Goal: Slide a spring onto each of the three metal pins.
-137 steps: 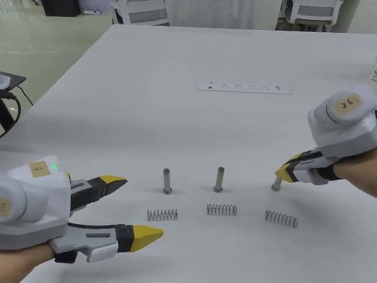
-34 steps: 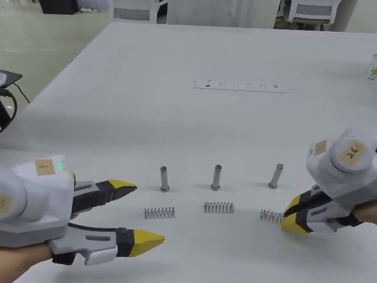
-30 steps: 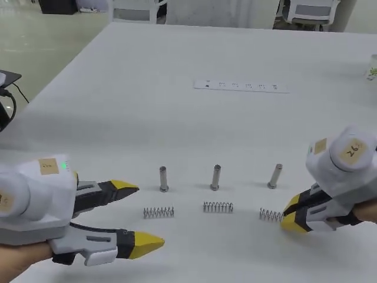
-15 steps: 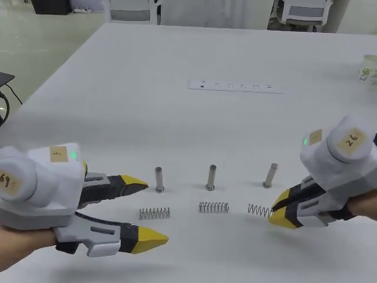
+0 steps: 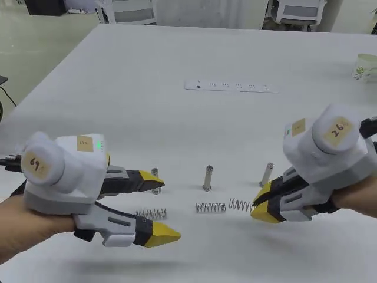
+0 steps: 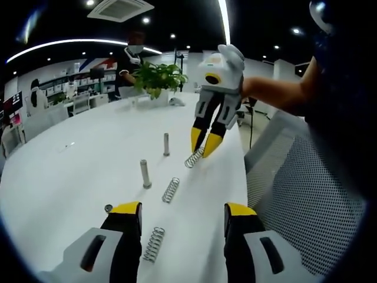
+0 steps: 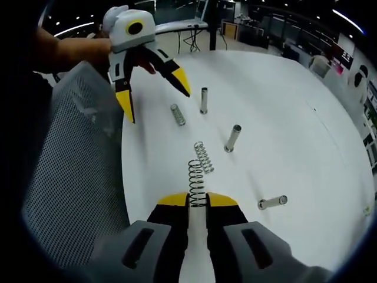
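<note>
Open bench (image 5: pixel 177 130) beyond the middle pin (image 5: pixel 208 177), clear back to the power strip (image 5: pixel 231 87). Between left claw (image 5: pixel 168 209) and right claw (image 5: pixel 257 209): that pin upright, loose spring (image 5: pixel 211 207) lying flat. Room either side of it to pass.

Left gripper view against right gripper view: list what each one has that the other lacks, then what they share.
Left gripper view: a potted plant with a person behind it, and the left gripper from behind, jaws open, framing the near spring. Right gripper view: the right gripper from behind, jaws shut on one end of the held spring. Shared: the white table, three pins, a mesh chair back, and the opposite gripper seen from the front.
</note>
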`<state>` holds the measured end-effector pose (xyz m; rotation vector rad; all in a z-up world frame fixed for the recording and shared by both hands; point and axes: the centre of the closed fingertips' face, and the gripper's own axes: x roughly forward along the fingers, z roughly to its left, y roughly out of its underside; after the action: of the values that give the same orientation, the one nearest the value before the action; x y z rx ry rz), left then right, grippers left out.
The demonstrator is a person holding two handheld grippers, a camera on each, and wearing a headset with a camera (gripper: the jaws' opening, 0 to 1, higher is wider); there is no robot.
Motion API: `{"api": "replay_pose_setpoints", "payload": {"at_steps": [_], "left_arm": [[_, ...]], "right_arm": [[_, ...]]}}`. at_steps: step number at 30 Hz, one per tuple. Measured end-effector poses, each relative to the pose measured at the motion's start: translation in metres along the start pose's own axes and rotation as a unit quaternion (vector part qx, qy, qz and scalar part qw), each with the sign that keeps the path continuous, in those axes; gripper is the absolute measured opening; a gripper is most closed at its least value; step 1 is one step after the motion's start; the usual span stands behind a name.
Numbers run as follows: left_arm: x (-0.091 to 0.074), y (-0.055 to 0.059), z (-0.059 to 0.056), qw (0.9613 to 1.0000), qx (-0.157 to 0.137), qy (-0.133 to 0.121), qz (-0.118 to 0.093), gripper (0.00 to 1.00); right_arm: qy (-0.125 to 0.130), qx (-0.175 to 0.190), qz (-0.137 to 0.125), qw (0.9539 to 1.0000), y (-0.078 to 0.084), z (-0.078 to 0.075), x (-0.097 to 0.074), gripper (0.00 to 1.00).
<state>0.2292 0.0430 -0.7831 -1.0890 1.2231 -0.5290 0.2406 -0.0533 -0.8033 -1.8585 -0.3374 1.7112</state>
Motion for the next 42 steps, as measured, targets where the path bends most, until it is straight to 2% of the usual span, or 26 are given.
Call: {"api": "replay_pose_setpoints", "payload": {"at_steps": [13, 20, 29, 42], "left_arm": [[0.013, -0.017, -0.006, 0.9992, 0.03, 0.028, 0.0, 0.45], [0.021, -0.03, -0.01, 0.9985, 0.038, 0.036, -0.014, 0.42], [0.025, -0.031, -0.014, 0.9971, 0.059, 0.043, -0.021, 0.3], [0.029, -0.03, -0.017, 0.9949, 0.083, 0.051, -0.024, 0.19]], "right_arm": [[-0.01, -0.033, -0.008, 0.9994, -0.027, 0.01, 0.001, 0.08], [-0.012, -0.048, -0.011, 0.9987, -0.036, 0.014, 0.001, 0.08], [-0.016, -0.064, -0.014, 0.9977, -0.046, 0.019, 0.0, 0.08], [-0.031, -0.08, -0.014, 0.9962, -0.051, 0.027, 0.002, 0.08]]}}
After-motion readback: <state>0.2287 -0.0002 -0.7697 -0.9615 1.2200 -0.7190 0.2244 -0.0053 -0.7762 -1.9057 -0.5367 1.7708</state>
